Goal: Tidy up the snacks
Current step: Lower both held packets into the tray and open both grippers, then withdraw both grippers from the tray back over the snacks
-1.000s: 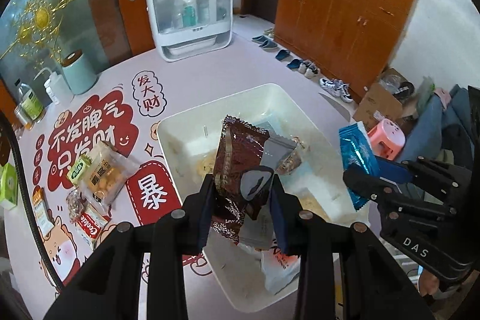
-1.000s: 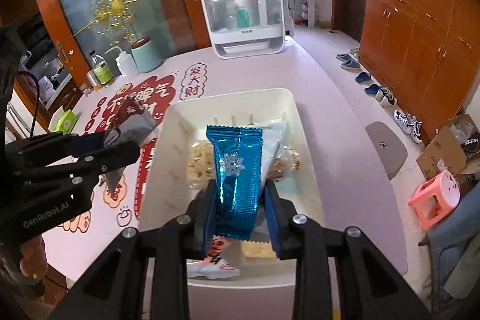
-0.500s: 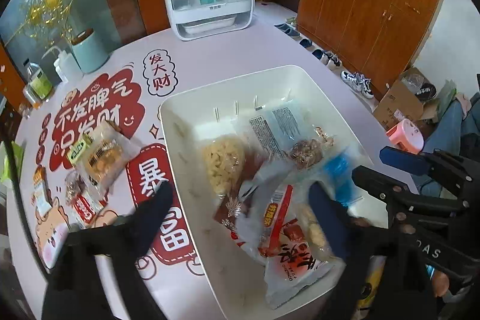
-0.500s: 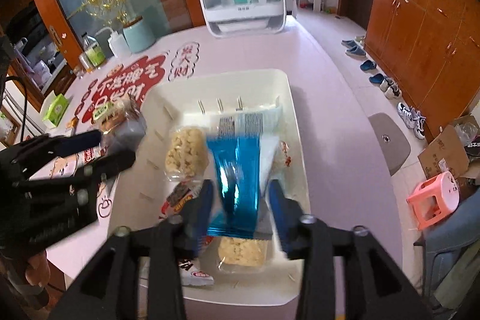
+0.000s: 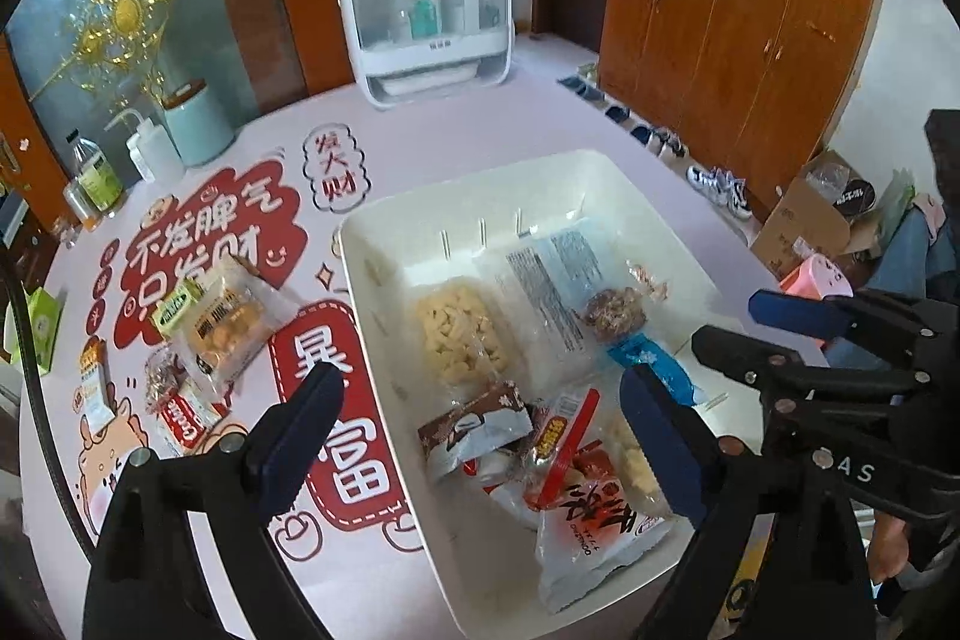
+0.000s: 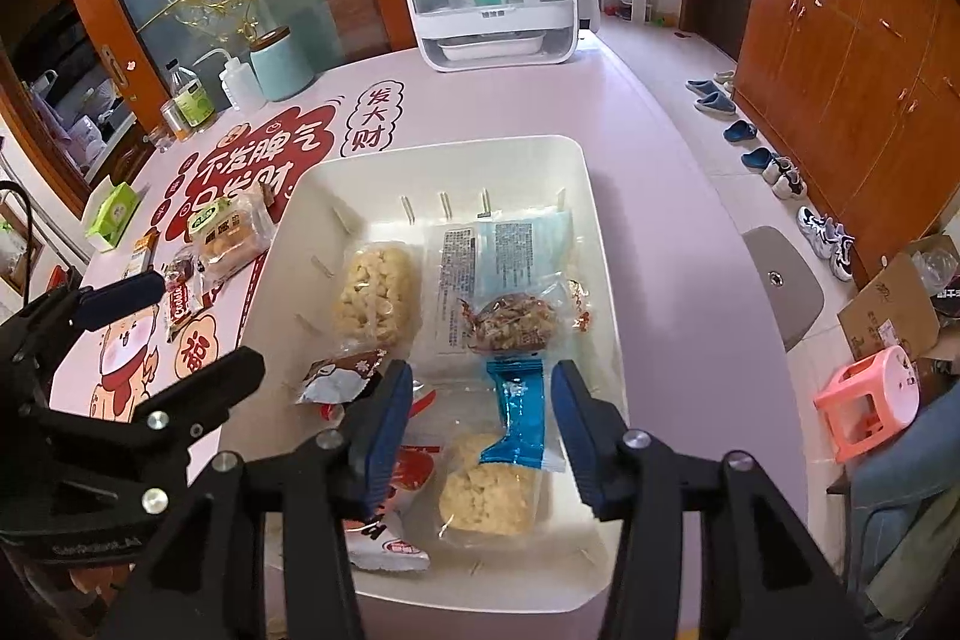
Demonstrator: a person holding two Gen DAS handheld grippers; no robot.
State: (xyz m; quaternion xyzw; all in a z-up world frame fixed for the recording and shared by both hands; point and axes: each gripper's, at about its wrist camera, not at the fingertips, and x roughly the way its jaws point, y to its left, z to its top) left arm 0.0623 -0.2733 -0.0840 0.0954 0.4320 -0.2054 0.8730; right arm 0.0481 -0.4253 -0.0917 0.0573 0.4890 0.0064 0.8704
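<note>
White rectangular plastic bin (image 6: 576,172) holds the brown-and-silver foil snack packet (image 6: 339,376) and blue foil snack packet (image 6: 519,415), both flat among other wrapped snacks.

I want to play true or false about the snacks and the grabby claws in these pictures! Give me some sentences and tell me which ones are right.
1. The blue packet lies in the white bin. True.
2. The left gripper is squeezing the brown packet. False: its jaws stand wide apart and the packet lies loose in the bin.
3. A bag of round yellow biscuits lies on the table, outside the bin. True.
4. The right gripper is clamped on the blue packet. False: its pads stand clear of the packet on both sides.
5. The bin has no snacks in it. False: several packets lie inside.
</note>
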